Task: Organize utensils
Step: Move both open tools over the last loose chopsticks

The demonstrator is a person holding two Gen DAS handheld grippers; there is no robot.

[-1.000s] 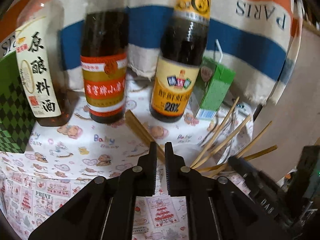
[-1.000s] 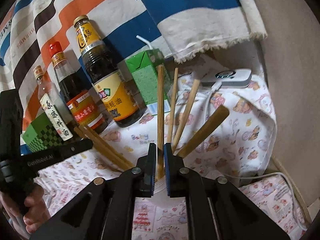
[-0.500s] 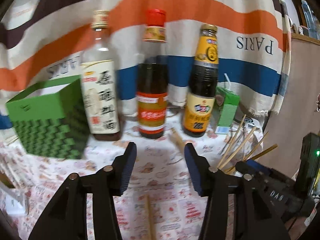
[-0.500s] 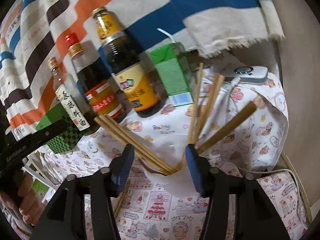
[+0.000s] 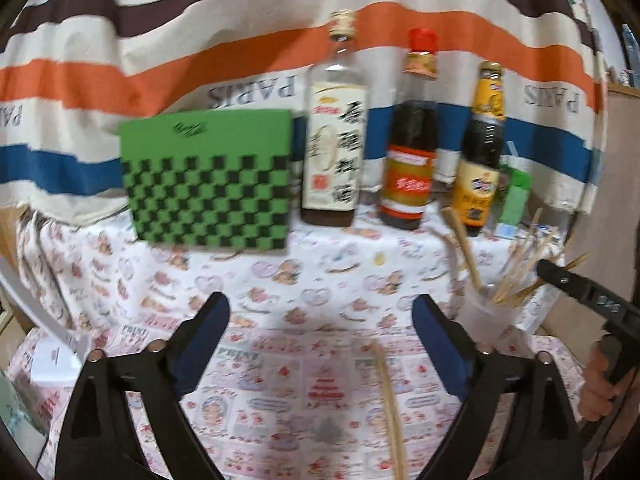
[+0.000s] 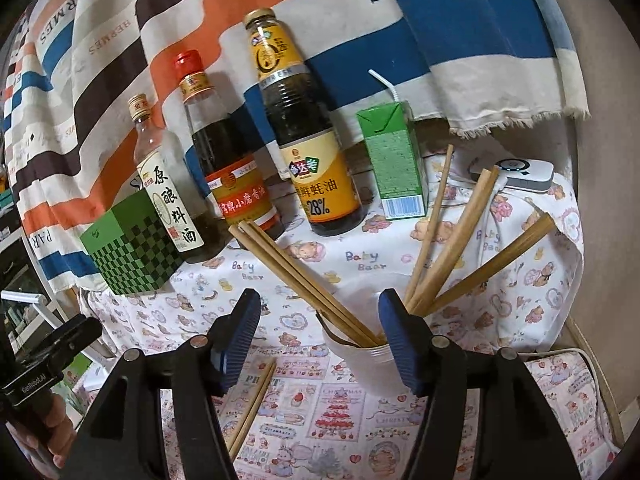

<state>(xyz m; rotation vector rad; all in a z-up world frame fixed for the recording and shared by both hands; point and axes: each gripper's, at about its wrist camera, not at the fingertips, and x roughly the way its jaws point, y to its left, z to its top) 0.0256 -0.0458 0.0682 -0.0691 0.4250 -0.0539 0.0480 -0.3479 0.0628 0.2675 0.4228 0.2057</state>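
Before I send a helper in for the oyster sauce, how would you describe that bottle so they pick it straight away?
Look along the striped cloth hanging behind the table: three bottles stand in a row before it. The oyster sauce bottle is the rightmost, between the red-capped bottle and the green drink carton. Only it has a yellow label marked 28% and a yellow neck band.

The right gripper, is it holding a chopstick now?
No, the right gripper is open and empty; the chopsticks stand in the cup.
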